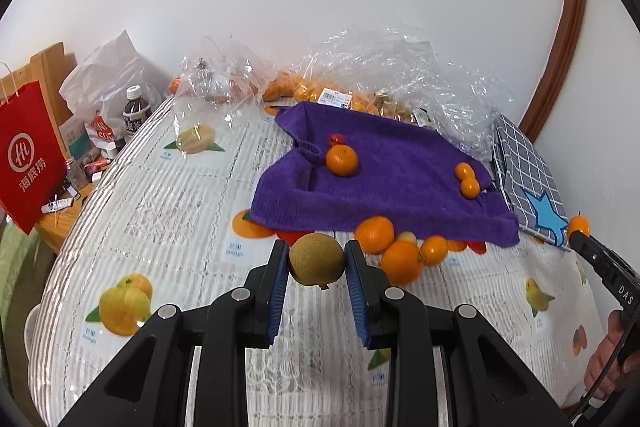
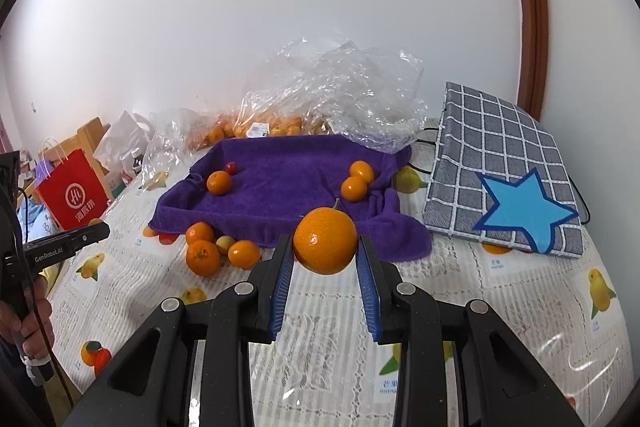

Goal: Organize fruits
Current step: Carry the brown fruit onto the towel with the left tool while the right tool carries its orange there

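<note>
My left gripper [image 1: 317,259] is shut on a brown-green kiwi [image 1: 316,255], held above the table in front of the purple towel [image 1: 400,187]. My right gripper [image 2: 325,247] is shut on a large orange [image 2: 325,241], also lifted clear of the table. On the purple towel [image 2: 292,195] lie an orange with a small red fruit [image 2: 231,167] at the left and two small oranges [image 2: 357,181] at the right. A loose cluster of oranges [image 2: 216,251] with one pale yellow-green fruit lies on the cloth by the towel's near left edge.
A grey checked pad with a blue star [image 2: 504,179] lies right of the towel. Clear plastic bags of oranges [image 2: 320,95] stand behind it by the wall. A red paper bag [image 1: 28,155], bottles and clutter sit at the far left. The fruit-print tablecloth [image 1: 168,219] covers the table.
</note>
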A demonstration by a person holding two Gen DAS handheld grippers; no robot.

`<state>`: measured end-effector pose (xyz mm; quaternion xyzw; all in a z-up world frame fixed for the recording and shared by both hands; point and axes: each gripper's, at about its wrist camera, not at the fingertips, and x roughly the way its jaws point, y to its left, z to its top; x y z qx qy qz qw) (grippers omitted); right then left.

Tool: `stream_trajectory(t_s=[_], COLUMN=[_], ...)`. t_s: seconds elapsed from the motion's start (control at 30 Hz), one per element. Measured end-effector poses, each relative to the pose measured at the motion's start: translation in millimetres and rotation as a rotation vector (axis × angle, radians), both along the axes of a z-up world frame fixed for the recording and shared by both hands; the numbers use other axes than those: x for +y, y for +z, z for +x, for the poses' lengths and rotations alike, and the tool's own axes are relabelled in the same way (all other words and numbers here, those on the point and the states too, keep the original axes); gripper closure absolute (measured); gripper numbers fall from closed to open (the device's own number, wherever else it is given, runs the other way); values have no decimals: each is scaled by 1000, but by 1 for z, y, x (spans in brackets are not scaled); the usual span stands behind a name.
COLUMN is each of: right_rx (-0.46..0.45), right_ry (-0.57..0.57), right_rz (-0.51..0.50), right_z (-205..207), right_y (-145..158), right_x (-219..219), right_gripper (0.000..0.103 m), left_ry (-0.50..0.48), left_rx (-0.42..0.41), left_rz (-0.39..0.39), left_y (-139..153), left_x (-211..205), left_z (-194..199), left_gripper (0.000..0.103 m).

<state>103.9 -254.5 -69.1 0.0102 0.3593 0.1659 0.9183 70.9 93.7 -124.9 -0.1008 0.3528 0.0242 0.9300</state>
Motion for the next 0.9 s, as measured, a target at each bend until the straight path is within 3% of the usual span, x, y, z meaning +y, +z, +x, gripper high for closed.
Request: stream_trajectory(t_s=[0.5,0.9], right_rx=[5,32], right_ry=[-21,-31], right_rz=[-19,-29], right_z=[54,114], right_y=[-6,-32], right_x=[13,26], right_gripper=[71,71], left_ry=[-38,-40], left_rx=[-66,-57], left_rz=[-20,-79], left_y=[18,-6], left_x=[-9,-16], left_z=[69,142], left_gripper=[76,76])
